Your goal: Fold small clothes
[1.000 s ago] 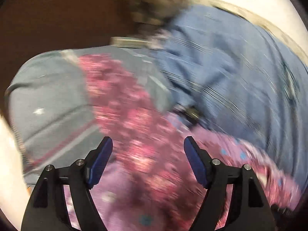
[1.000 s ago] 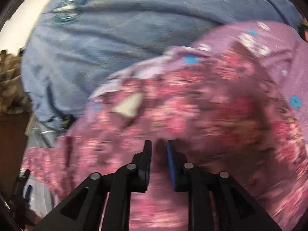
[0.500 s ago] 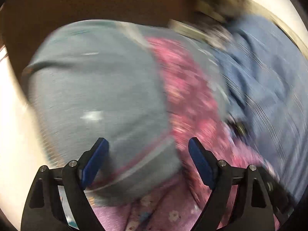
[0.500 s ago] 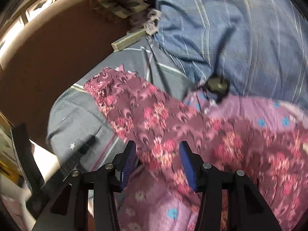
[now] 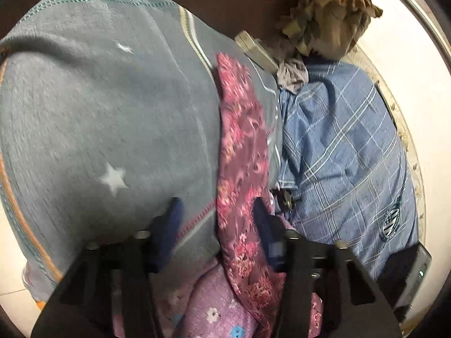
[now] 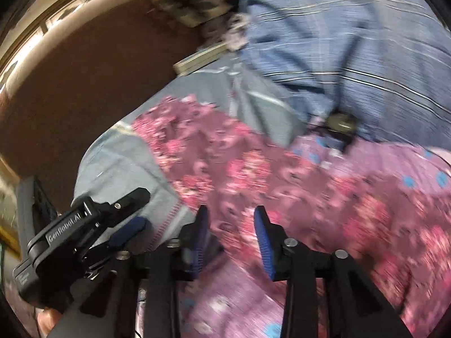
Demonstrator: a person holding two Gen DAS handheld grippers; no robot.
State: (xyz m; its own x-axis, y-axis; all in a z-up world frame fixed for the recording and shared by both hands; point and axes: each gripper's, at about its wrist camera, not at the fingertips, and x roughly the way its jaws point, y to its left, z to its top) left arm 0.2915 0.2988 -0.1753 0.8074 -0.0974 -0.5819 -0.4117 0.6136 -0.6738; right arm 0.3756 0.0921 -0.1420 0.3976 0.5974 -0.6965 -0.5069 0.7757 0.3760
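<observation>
A maroon floral garment [image 5: 242,152] lies on top of a grey garment with white stars [image 5: 107,129], a blue plaid garment [image 5: 344,152] and a lilac flowered one [image 5: 214,309]. My left gripper [image 5: 217,211] is open, its fingers straddling the floral garment's left edge and the grey garment's hem. My right gripper [image 6: 231,228] is open just above the floral garment [image 6: 253,169]. The left gripper [image 6: 124,219] also shows at the lower left of the right wrist view, over the grey garment [image 6: 118,163].
A crumpled brown and tan cloth [image 5: 329,8] lies at the far end beside a flat pale box [image 5: 253,50]. The dark brown surface [image 6: 84,84] extends to the left. A dark device [image 5: 414,276] sits at the right edge.
My right gripper has opened, letting go of the floral garment, and pulled back. My left gripper has moved closer to the floral garment's edge, its fingers closer together.
</observation>
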